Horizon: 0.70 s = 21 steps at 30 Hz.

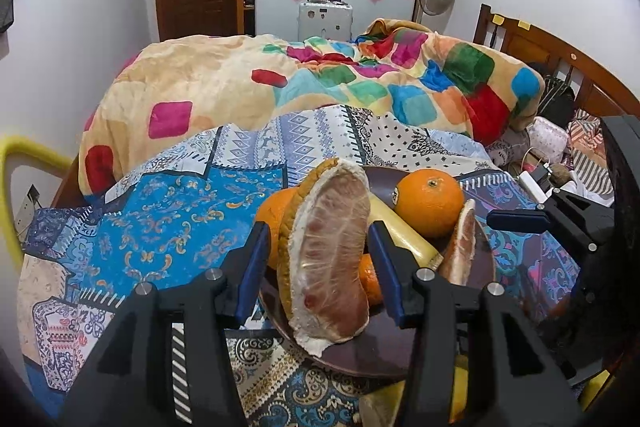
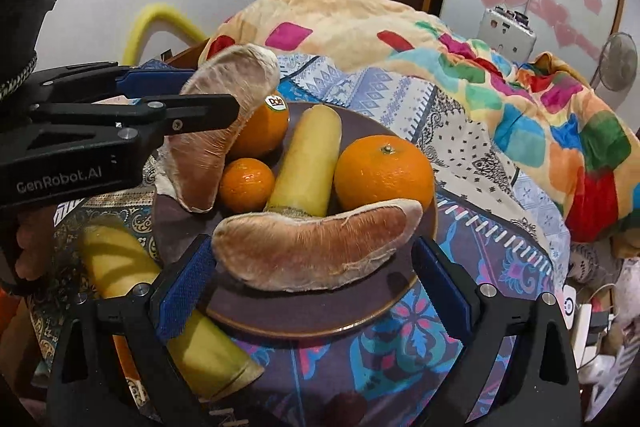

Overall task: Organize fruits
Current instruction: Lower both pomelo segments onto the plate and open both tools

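A dark brown plate [image 2: 304, 311] lies on the patterned bedspread. On it are a pomelo wedge [image 2: 316, 247], a yellow stalk [image 2: 308, 159], a big orange [image 2: 384, 173], a Dole-stickered orange [image 2: 260, 127] and a small mandarin [image 2: 246, 185]. My left gripper [image 1: 320, 267] is shut on a second pomelo wedge [image 1: 332, 259] and holds it upright over the plate's left edge; it also shows in the right wrist view [image 2: 224, 131]. My right gripper [image 2: 316, 291] is open and empty, its jaws astride the lying wedge at the plate's near rim.
Another yellow stalk [image 2: 160, 299] lies on the bedspread left of the plate, beside an orange fruit partly hidden below. A bunched colourful blanket [image 1: 320, 83] covers the bed behind. A wooden headboard [image 1: 560, 55] and clutter are at the right.
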### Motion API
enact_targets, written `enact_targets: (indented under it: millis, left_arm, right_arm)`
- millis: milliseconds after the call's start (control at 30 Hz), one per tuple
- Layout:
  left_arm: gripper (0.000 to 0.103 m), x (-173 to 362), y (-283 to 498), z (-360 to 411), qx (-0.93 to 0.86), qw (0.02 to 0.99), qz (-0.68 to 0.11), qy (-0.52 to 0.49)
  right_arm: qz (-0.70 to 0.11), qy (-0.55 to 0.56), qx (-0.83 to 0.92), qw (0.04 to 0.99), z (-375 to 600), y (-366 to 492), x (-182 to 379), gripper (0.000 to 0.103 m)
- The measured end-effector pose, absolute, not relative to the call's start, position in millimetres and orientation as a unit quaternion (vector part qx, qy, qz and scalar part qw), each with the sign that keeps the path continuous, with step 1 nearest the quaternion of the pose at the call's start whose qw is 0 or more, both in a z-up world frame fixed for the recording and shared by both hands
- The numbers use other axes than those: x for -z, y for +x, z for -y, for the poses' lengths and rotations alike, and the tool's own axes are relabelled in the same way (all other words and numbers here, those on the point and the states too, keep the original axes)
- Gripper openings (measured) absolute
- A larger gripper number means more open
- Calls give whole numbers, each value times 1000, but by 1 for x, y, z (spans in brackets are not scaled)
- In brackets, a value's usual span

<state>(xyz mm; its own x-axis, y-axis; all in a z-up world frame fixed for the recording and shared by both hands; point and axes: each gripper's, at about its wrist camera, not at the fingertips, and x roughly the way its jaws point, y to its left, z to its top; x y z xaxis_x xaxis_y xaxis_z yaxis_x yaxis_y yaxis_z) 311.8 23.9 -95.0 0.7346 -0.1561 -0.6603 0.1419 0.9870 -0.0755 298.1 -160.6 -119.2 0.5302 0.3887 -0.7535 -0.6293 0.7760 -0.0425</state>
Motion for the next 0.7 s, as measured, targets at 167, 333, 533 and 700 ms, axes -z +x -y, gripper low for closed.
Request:
enact_targets:
  millis: [167, 333, 533, 700]
  left_arm:
    - [51, 85, 296, -26, 76, 933, -351, -8]
    - [52, 73, 273, -28, 65, 936, -345, -9]
    - [65, 63, 235, -28, 51, 939, -341, -9]
    - [71, 67, 207, -24, 49, 936, -349, -12]
  right_arm:
    - [-366, -148, -284, 874, 170, 286, 107, 97]
    - [-349, -133, -276, 885, 181, 269, 90, 97]
    - [-339, -118, -270, 893, 198, 248, 78, 97]
    - [-336, -106, -262, 899, 213, 235, 77, 97]
